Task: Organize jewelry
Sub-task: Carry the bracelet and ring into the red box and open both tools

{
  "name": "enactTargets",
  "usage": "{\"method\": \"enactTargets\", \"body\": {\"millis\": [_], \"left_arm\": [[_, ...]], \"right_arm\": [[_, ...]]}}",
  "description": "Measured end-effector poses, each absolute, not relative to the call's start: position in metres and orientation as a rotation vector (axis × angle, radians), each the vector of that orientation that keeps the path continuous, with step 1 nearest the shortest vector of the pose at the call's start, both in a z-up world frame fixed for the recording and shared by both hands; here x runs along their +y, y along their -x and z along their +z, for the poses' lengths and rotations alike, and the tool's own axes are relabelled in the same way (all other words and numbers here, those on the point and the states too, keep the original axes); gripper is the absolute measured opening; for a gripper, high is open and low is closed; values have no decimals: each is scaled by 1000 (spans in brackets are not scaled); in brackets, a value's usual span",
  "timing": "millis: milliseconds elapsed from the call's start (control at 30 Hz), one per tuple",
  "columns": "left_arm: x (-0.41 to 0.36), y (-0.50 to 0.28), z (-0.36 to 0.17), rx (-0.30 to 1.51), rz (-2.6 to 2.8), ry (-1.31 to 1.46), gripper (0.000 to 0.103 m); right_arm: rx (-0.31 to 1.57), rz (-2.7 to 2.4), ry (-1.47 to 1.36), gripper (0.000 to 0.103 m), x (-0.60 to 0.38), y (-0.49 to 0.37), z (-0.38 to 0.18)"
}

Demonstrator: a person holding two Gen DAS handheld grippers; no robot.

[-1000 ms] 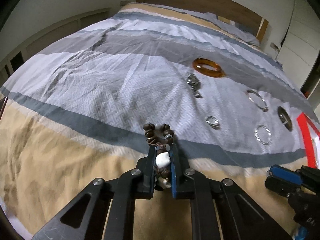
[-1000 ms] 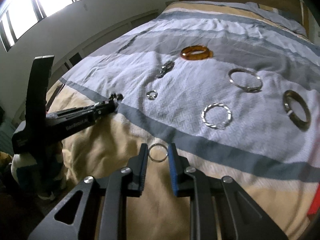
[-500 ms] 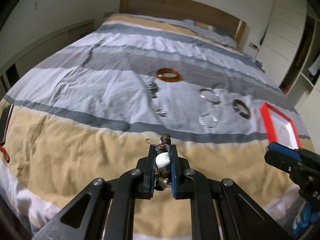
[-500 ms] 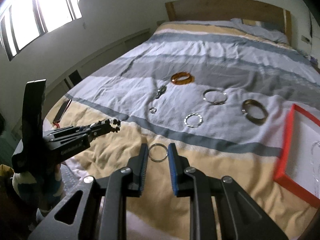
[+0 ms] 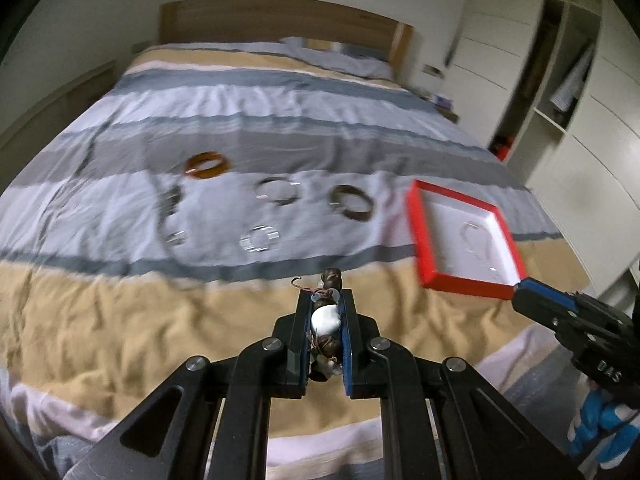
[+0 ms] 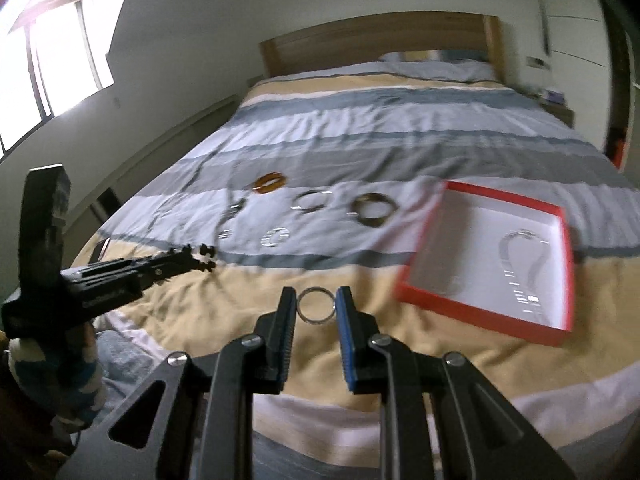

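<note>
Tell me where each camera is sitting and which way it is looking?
Left wrist view: sits on the left gripper, looking down its jaws across the bed; its jaws pinch a beaded bracelet; the right gripper pokes in at right.
Right wrist view: sits on the right gripper, facing the headboard; its jaws hold a silver ring; the left gripper and a gloved hand show at left.
Both views share the red box and amber bangle.

Jewelry on the bedspread (image 5: 120, 320) is motion-blurred; the small pieces (image 5: 170, 216) at left are unidentifiable streaks.
</note>
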State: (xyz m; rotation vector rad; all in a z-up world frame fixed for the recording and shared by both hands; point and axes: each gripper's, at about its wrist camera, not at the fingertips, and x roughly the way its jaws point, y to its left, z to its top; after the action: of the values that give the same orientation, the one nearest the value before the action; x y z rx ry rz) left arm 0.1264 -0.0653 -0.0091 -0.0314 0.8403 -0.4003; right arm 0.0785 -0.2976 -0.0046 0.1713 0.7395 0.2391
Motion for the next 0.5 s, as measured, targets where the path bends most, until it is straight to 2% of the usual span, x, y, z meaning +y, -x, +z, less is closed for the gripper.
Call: {"method": "enactTargets", "body": {"millis": [233,500], "left_arm": [[-153,-153,-3,840,-514,-46,12],[-248,-200,-30,876,-595,-112,12]], "right_arm": [[726,138,-165,19,-370,-100,-8],[789,70,-165,19,-434,-166,-48]]}}
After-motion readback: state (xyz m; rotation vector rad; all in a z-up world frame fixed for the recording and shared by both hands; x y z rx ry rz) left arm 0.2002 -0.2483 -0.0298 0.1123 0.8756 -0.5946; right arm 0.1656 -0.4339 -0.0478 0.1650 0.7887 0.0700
